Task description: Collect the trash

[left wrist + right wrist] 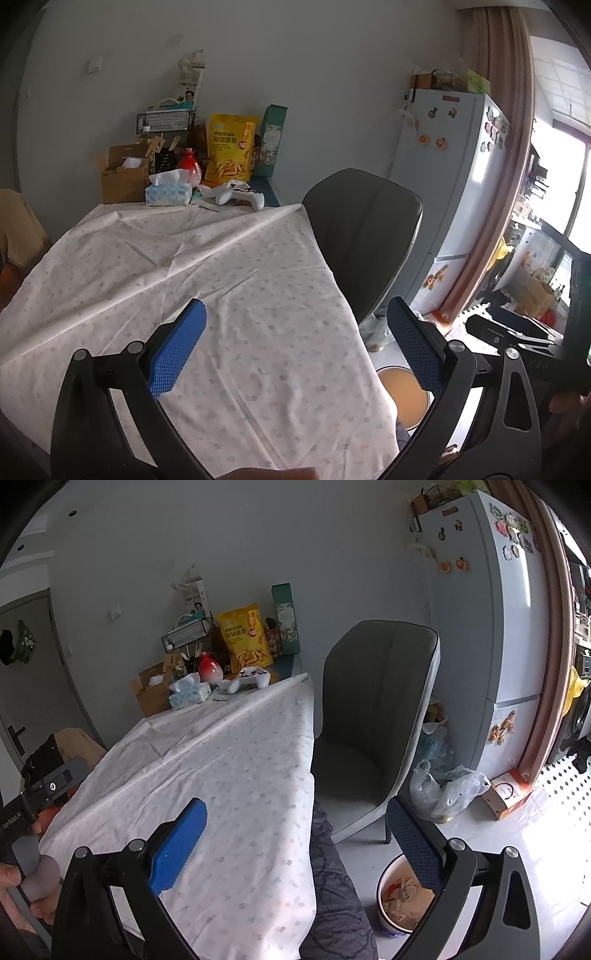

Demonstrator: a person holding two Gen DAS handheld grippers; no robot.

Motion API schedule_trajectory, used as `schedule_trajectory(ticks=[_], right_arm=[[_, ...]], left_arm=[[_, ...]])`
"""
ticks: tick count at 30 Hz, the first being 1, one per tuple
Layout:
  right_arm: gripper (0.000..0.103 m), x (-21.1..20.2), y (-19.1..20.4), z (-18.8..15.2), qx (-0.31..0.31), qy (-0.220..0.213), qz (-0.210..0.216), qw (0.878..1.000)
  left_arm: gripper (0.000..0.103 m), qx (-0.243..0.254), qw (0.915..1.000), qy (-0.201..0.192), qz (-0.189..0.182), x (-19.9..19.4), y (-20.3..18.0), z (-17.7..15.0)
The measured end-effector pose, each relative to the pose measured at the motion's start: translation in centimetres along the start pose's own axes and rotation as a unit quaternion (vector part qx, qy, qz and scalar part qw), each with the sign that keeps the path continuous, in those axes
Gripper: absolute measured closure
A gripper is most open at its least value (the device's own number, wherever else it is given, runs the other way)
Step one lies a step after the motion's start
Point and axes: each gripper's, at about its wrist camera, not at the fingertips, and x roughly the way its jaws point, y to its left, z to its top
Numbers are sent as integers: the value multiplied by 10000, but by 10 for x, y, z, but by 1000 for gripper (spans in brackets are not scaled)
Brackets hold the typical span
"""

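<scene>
Readable writing: the yellow snack bag (231,147) at the far end of the table (184,266) carries Chinese characters and a red round badge; the print is too small to read beyond that. In the right wrist view, the black body of the left tongs (22,812) at the left edge shows white lettering, too small to read with certainty. A small orange-and-white carton (508,794) on the floor has a circular logo, illegible.

Left tongs (295,347): spread wide, nothing between the blue ribbed pads, hanging above the table's near right edge. Right tongs (295,845): likewise wide and empty, over the same edge.

View differences: only the right wrist view looks into the trash bin (399,897), a round white bucket on the floor just beside the table, holding crumpled paper scraps. The left wrist view shows that bin (402,391) only as a blurred tan oval. The right view alone shows a crumpled clear plastic bag (447,790) on the floor by the refrigerator (517,627), and a hand (22,893) gripping the left tool.

Materials: white tablecloth with faint pastel dots, creased; grey upholstered chair (373,709) with a curved shell back; soft tissue pack (168,192); white glossy game controller (240,194); open cardboard box (123,177).
</scene>
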Motion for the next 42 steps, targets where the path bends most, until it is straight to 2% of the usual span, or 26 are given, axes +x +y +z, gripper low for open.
schedule_trajectory(ticks=[42], right_arm=[[8,4,1,-3,-11,32,7,10000]], left_arm=[[6,2,10000,51,21,1,3,-5]])
